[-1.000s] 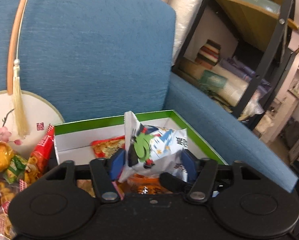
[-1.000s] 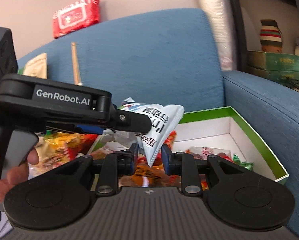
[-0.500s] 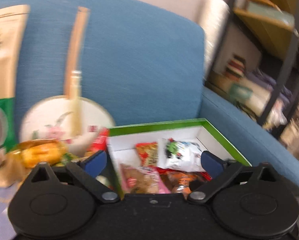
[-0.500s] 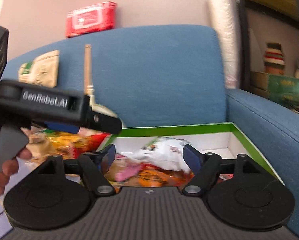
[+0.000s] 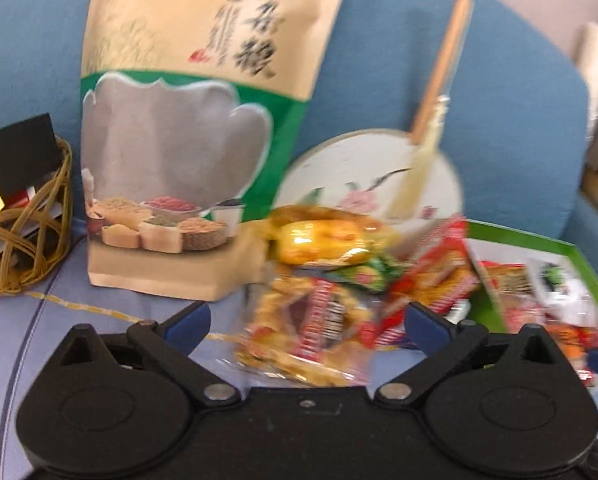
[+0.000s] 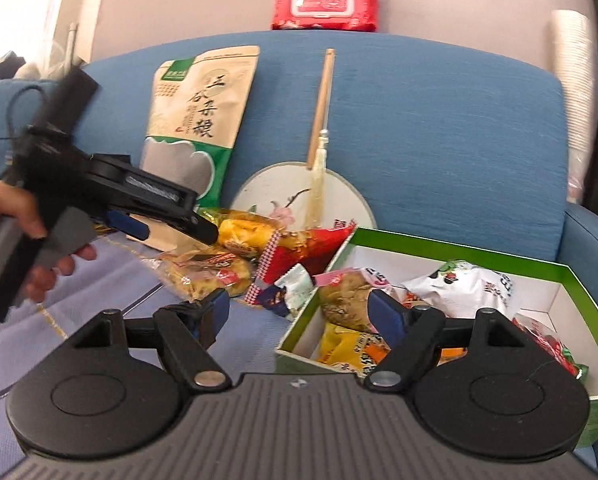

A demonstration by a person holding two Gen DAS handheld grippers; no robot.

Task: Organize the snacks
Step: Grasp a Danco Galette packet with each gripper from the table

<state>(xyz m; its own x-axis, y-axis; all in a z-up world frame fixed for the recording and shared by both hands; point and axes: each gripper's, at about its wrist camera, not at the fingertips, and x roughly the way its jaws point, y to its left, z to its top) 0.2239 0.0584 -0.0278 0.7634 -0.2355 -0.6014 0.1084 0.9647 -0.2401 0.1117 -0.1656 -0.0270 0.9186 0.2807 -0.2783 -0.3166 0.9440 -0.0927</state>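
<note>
Snack packet (image 5: 311, 328) between open hand-held gripper (image 5: 305, 320)

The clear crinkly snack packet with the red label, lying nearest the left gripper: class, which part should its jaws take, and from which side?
Probably the near crimped edge of the clear crinkly snack packet with the red label, approached from the front, low along the pale blue seat cover. It lies flat with lumpy contents, so the thin seal suits the open left gripper best, and other packets crowd its far side.

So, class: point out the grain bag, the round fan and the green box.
grain bag (image 6: 203, 92), right wrist view, printed front
round fan (image 6: 275, 188), right wrist view, white face
green box (image 6: 459, 246), right wrist view, far rim
</note>
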